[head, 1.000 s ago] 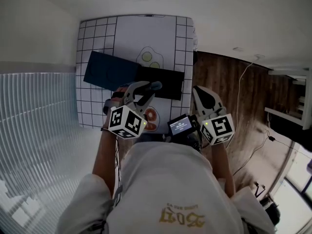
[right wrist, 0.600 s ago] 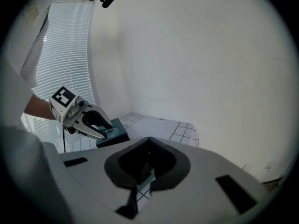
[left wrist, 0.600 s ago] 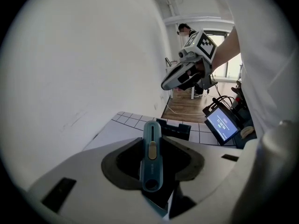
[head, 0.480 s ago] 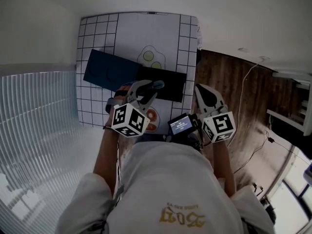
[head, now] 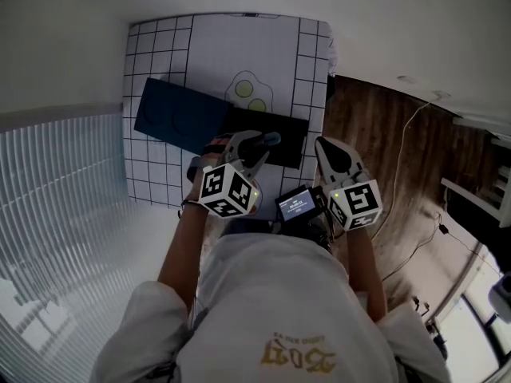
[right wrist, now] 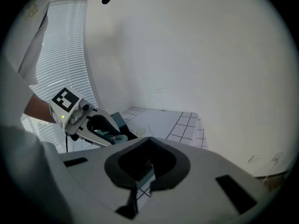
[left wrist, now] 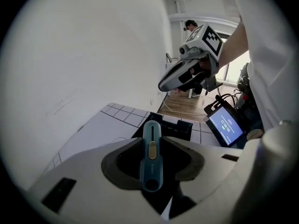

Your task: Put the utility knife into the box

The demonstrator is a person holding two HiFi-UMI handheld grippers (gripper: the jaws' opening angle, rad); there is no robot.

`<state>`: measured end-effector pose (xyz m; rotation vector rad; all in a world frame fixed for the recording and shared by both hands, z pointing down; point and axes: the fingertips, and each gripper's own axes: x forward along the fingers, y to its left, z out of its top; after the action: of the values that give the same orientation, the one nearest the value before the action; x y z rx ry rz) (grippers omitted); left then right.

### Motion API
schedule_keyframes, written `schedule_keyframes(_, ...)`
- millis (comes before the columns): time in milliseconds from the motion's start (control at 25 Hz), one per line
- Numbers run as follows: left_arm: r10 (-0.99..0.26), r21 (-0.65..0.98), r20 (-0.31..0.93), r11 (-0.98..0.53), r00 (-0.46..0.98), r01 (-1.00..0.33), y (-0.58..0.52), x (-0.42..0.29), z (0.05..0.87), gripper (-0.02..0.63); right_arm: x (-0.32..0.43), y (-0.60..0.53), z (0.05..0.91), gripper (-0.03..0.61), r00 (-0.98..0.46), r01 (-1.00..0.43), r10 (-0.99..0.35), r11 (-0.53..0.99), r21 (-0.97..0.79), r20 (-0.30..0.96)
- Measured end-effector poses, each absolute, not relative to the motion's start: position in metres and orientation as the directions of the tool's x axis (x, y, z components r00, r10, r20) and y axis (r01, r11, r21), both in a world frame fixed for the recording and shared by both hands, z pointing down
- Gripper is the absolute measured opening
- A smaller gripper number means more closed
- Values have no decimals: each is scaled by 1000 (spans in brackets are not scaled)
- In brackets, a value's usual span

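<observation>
Head view, from above: a white gridded tablecloth (head: 239,46) covers a table; on its left lies a dark blue lid (head: 180,118); just right of it, touching, sits the open black box (head: 291,138); the left gripper (head: 249,152) clamps the blue utility knife (left wrist: 151,148) between its jaws, the knife raised with its tip over the box's near edge; farther right, the right gripper (head: 334,159) hangs off the table's edge over wooden floor (head: 375,134), jaws closed together, holding nothing.
</observation>
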<state>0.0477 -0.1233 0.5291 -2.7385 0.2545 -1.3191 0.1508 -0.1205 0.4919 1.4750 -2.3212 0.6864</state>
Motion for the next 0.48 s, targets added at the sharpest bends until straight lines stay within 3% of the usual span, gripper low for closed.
schedule_keyframes(480, -175, -105, 819, -982, 547, -157, -126, 55, 580, 137, 152, -121, 525, 8, -453, -891, -698, 373, -258, 555)
